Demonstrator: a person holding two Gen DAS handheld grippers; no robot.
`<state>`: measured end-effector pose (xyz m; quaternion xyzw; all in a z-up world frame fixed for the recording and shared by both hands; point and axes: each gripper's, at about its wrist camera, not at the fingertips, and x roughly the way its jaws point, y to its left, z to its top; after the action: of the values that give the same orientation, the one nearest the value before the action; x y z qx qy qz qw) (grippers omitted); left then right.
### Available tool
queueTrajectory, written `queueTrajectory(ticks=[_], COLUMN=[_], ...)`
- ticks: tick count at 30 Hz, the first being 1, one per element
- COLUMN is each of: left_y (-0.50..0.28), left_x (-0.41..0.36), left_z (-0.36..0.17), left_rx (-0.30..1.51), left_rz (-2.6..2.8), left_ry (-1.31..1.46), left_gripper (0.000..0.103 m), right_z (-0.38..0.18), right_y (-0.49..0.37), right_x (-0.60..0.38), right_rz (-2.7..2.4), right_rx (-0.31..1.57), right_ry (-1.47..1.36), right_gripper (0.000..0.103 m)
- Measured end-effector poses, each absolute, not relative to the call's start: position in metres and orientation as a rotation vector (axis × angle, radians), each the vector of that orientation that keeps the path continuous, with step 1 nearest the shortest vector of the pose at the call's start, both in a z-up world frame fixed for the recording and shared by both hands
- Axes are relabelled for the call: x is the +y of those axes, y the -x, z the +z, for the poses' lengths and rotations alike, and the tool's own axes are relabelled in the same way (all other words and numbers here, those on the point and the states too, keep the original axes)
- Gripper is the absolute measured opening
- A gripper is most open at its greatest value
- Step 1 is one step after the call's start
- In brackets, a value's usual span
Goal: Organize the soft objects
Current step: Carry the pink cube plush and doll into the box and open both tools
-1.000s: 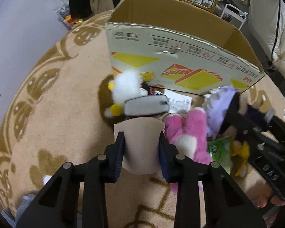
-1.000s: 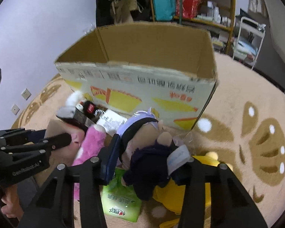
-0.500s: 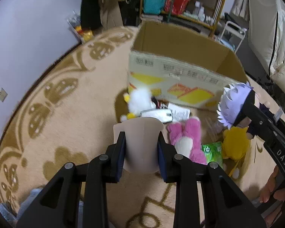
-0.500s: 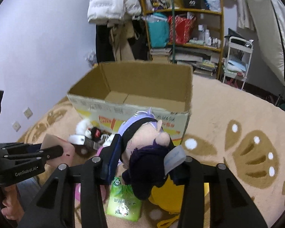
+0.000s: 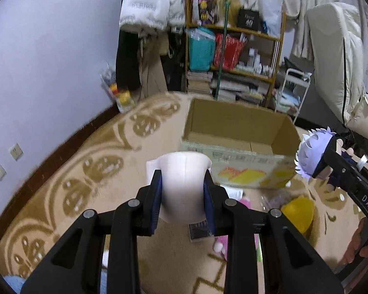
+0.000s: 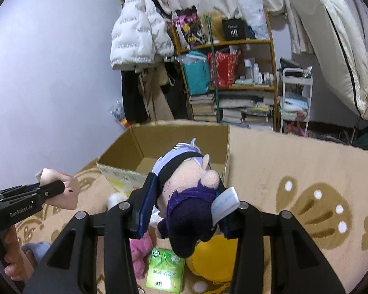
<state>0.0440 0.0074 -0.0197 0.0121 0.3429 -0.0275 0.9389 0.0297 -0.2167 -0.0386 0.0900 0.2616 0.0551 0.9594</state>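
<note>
Two hand-held grippers hang above a patterned beige rug (image 5: 68,166), each clamped on a soft toy, in front of an open cardboard box (image 5: 235,132) that stands on the rug with its flaps up and its floor bare. The left gripper (image 5: 182,196) has its jaws closed tight on a pale pink plush piece (image 5: 184,183), which bulges up between the blue-lined pads and blocks part of the box's printed front wall in the left wrist view. The right gripper (image 6: 186,205) has its jaws closed on a plush doll (image 6: 189,188) with lavender-white hair, a black band across its peach face and a dark purple outfit with a white sewn-in tag; the doll lies tilted between the pads, head toward the box. In the right wrist view the left gripper (image 6: 59,188) shows at the left edge with its pink load, a hand (image 6: 12,257) below it. On the rug beneath the grippers, near the box's front wall, lie a yellow plush toy (image 6: 213,259), a pink plush toy (image 6: 139,252), a green tissue pack (image 6: 165,272) and a white fluffy toy (image 6: 114,199). Behind the box, a wooden shelf (image 6: 233,73) crowded with books and bags stands against the wall, beside a white puffer jacket (image 6: 137,31).
</note>
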Motion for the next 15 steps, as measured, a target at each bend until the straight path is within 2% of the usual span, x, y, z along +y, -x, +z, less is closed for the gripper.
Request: queueTrajectory(ticks=[15], left_y=[-0.062], left_x=[-0.017], left_z=[0.042], left_rx=[0.468], left_rz=[-0.135], left_ry=[-0.128], left_gripper=[0.03], right_z=[0.004], right_y=[-0.05], right_x=[-0.213], right_rz=[0.124], right_rx=[0.426], right_ry=[-0.088], right_gripper=[0.046])
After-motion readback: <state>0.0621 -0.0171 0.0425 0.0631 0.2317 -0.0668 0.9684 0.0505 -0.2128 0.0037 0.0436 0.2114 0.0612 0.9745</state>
